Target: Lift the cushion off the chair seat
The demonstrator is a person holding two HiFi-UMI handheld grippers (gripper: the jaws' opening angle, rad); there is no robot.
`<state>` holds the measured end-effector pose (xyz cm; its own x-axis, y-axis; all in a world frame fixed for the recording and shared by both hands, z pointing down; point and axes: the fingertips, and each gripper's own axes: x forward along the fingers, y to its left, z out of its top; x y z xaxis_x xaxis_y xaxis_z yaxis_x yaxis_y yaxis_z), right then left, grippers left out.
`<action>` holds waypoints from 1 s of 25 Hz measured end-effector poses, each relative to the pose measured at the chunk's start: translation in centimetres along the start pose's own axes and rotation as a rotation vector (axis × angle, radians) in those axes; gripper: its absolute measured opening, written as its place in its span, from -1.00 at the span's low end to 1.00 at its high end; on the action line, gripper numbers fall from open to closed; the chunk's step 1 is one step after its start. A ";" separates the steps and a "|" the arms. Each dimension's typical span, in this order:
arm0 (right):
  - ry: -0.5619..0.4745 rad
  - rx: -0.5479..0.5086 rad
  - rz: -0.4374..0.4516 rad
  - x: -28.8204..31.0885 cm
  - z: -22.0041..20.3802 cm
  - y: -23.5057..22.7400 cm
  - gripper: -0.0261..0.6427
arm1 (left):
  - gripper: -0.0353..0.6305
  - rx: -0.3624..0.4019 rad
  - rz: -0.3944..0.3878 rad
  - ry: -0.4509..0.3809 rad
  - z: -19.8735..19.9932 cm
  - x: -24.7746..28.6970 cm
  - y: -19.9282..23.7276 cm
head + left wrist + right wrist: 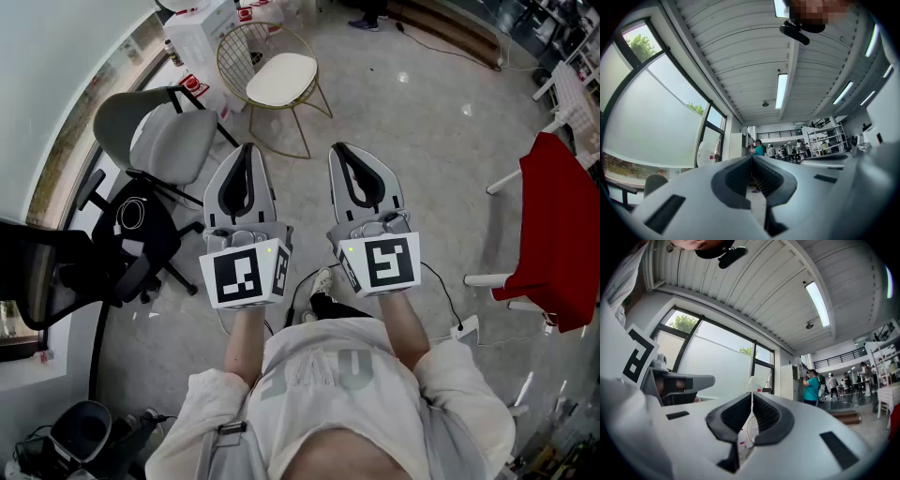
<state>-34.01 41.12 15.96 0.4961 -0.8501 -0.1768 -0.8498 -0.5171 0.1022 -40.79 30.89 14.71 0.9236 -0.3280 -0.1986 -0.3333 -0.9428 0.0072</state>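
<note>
A cream cushion (280,79) lies on the seat of a gold wire chair (246,42) at the top of the head view. My left gripper (247,149) and right gripper (338,150) are held side by side in front of the person, some way short of the chair, tips toward it. Both are shut with nothing between the jaws. In the left gripper view the left gripper (752,157) points slightly up at the room. In the right gripper view the right gripper (752,393) tips meet, with a bit of the wire chair (751,427) showing behind the jaws.
A grey office chair (155,141) stands left of the grippers, with a black chair (56,272) beyond it at the window side. A red cloth on a white table (561,225) is at right. Cables trail on the floor (450,131). People stand far off (812,386).
</note>
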 end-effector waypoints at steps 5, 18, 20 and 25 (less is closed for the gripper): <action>-0.003 0.000 0.002 1.6 -0.5 0.2 -0.85 | -0.85 0.009 0.001 -0.005 -0.3 1.2 1.4; 0.018 0.087 0.020 7.7 -3.2 -3.5 -0.87 | -0.85 -0.015 0.074 0.029 -2.5 7.4 6.1; 0.013 0.087 0.033 8.7 -3.3 -4.3 -0.87 | -0.85 -0.009 0.088 0.014 -2.0 8.7 6.3; -0.013 0.103 0.031 10.6 -3.4 -6.2 -0.87 | -0.85 0.032 0.067 -0.021 -0.7 11.4 6.0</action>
<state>-22.86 34.95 16.73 0.4675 -0.8637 -0.1881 -0.8788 -0.4771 0.0069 -32.16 21.43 13.22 0.8948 -0.3891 -0.2188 -0.4009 -0.9160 -0.0105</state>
